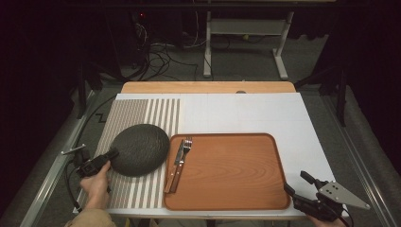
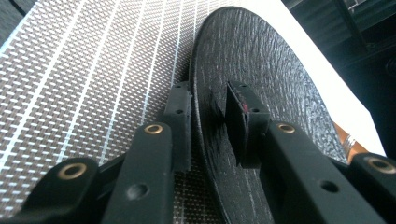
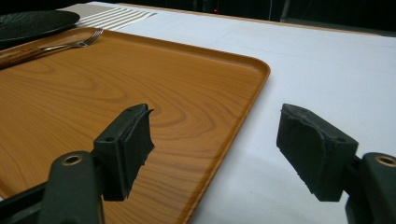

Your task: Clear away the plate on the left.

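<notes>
High view, plate: a dark round plate (image 1: pixel 140 149) lies on the striped mat (image 1: pixel 125 118), its right edge just beside the wooden tray (image 1: pixel 236 179).
High view, left gripper: the left gripper (image 1: pixel 112 154) sits at the plate's near left rim, held by a hand (image 1: pixel 96 187).
High view, cutlery: a fork (image 1: pixel 182 161) and knife (image 1: pixel 174 165) lie side by side in the tray's left end.
High view, right gripper: the right gripper (image 1: pixel 295 183) hovers by the tray's near right corner, jaws spread.
Left gripper view: the left gripper (image 2: pixel 211 122) has one pad under the plate (image 2: pixel 261 79) rim and one on top; whether both pads press on it I cannot tell.
Right gripper view: the right gripper (image 3: pixel 217 149) is wide apart and holds nothing, above the tray (image 3: pixel 93 84) edge and white table cover (image 3: pixel 327 65).
</notes>
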Motion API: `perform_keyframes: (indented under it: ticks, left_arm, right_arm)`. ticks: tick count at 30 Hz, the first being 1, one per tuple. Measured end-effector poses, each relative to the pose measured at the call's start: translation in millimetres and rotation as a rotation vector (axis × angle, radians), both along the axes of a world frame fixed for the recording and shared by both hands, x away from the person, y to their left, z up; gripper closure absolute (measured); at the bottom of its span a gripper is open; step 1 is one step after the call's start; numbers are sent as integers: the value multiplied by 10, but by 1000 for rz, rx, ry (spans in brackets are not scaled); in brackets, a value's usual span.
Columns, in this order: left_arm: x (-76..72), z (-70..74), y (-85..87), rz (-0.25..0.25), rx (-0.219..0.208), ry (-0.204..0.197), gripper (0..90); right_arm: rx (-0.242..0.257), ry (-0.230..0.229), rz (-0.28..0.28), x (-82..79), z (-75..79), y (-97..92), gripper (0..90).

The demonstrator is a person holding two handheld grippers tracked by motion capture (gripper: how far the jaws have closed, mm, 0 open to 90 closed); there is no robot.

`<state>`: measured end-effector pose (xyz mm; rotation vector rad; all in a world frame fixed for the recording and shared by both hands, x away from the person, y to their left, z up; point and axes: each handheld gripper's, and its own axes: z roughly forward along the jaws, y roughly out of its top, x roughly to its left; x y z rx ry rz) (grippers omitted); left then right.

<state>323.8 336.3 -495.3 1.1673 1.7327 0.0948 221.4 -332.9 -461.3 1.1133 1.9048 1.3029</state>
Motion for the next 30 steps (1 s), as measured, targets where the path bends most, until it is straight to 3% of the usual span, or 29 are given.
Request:
perform_keyframes:
  ticks: [6,10,24,30]
  left_arm:
    - [13,2,21,0,12,19,705]
    - [22,-3,47,-5,-5,24,718]
    - [20,-38,139,-27,-102,28,790]
    - [1,-16,177,-44,-145,1,809]
  right_arm:
    - [0,1,0,3,-1,0,269]
    - [-4,1,0,5,-2,-1,269]
    - [-2,0,-3,4,-1,-3,269]
    - [-2,0,-3,4,-1,-4,269]
